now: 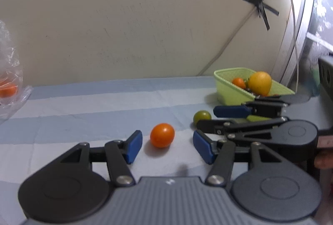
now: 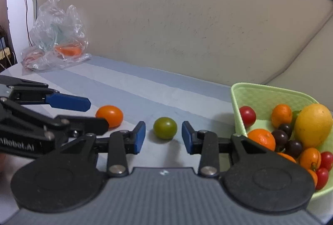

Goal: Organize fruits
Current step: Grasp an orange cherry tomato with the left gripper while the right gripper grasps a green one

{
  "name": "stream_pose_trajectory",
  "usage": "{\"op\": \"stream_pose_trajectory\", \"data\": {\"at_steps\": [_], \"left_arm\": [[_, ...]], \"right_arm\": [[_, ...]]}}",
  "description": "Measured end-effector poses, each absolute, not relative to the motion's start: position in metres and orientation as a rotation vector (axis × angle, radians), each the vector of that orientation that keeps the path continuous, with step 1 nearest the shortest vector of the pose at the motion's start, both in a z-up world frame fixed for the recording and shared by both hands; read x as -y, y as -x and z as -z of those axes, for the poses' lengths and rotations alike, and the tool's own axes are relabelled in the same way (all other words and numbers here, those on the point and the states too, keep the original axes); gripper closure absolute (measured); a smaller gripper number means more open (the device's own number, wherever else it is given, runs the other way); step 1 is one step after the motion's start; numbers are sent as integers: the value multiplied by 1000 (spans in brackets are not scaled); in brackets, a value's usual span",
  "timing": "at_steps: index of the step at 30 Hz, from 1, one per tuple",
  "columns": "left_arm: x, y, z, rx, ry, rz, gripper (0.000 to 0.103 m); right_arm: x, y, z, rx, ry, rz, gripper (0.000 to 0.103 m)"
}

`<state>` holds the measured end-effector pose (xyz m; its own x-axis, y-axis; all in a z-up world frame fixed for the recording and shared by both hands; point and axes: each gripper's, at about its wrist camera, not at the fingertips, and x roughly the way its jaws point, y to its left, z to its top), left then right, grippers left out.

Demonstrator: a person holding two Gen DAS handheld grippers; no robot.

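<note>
two loose fruits: orange tomato [image 1: 162, 135], green tomato [image 2: 165, 128]; one basket [image 2: 237, 96].

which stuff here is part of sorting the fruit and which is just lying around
Part of the job: orange tomato, green tomato, green basket holding fruit, left gripper, right gripper.

Just lying about: crumpled plastic bag, black tape cross, white cable.

- I see soft, even indoor light in both views, a bit dim.
- Strong glare burns the top right corner in the left wrist view.
- The fruits throw only faint shadows.
- The edges bend strongly, and everything looks slightly blurred.
</note>
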<state>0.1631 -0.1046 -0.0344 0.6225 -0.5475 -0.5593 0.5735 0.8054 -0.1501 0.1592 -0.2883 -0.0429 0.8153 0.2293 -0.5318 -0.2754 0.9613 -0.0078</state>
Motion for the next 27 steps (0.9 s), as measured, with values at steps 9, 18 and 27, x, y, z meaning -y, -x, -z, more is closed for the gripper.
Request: {"op": "stream_pose_trajectory", "data": {"at_steps": [9,18,27], "left_arm": [[108,-180,40,-660,-67,623,49],[114,-178,42,-672,-83,659,73],[105,-104,34,-675,-84,728,73]], "right_arm": [[284,-172,47,-612,113,-263,66],[289,-159,44,-603,71,-280,74],[304,-69,33,-568,32,-327,74]]}}
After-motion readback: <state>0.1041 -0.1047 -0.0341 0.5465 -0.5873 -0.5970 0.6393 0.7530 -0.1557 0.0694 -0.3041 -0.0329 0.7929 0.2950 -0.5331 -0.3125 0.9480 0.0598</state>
